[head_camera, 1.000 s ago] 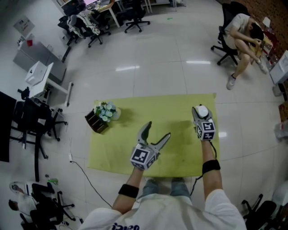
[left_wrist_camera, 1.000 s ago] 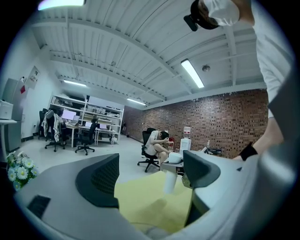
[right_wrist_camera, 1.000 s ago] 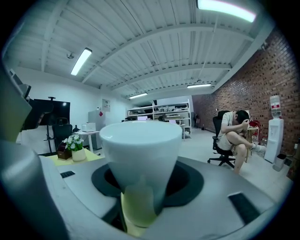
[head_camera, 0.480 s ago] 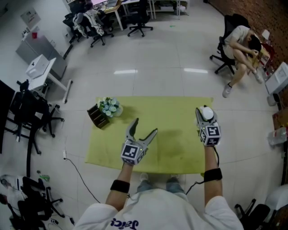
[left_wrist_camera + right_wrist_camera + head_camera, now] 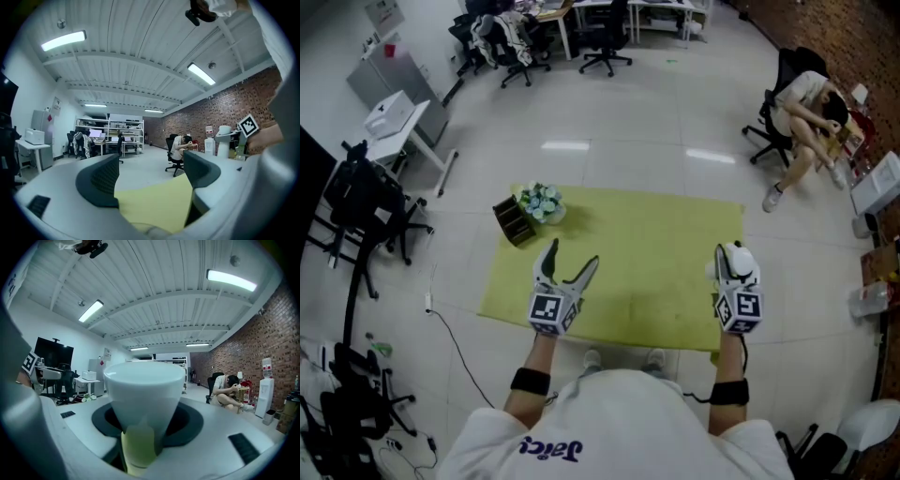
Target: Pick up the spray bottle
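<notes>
The spray bottle point(image 5: 736, 259) is white and stands upright between the jaws of my right gripper point(image 5: 733, 269), which is shut on it above the right near part of the yellow-green table point(image 5: 647, 244). In the right gripper view the bottle's white body point(image 5: 144, 394) fills the middle, clamped between the dark pads point(image 5: 187, 420) of the right gripper point(image 5: 146, 425). My left gripper point(image 5: 572, 255) hangs open over the table's left near part, holding nothing. In the left gripper view its jaws stand wide apart around the left gripper's point(image 5: 150, 173) empty gap, with the table top beyond.
A small pot of flowers point(image 5: 542, 202) and a dark brown holder point(image 5: 515, 221) sit at the table's far left corner. Office chairs point(image 5: 375, 211) stand left of the table. A person sits slumped on a chair point(image 5: 806, 98) at the far right. A cable point(image 5: 459, 347) runs across the floor.
Both grippers have drawn back toward the table's near edge. The right one has kept the bottle in its grip and lifted it; the left one has shifted left and stayed open.
</notes>
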`<state>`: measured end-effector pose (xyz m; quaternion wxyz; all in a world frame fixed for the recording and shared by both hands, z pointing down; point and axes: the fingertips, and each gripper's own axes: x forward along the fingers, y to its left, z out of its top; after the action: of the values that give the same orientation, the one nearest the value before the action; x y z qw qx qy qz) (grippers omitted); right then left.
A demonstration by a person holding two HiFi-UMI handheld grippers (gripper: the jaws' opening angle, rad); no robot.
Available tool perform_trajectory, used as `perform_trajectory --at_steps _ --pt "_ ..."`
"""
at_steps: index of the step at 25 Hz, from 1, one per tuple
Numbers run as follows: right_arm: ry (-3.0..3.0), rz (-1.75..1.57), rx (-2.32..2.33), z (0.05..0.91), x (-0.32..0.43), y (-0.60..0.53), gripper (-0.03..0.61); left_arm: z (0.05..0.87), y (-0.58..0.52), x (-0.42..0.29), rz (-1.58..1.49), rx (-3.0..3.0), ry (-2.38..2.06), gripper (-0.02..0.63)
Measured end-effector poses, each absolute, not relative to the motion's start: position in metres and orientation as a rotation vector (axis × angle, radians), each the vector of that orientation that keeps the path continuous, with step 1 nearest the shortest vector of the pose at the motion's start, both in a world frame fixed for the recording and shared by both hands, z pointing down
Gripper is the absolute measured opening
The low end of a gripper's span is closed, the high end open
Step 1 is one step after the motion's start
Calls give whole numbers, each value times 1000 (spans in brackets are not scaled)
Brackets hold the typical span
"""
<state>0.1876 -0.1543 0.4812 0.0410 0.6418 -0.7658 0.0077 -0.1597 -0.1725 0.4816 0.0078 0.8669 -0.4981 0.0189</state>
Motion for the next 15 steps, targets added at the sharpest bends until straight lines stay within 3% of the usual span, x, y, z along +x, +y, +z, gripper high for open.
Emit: perform_trajectory --at_steps 15 --pt "-2358 18 2019 478 136 -71 192 480 -123 -193 43 2662 -1677 439"
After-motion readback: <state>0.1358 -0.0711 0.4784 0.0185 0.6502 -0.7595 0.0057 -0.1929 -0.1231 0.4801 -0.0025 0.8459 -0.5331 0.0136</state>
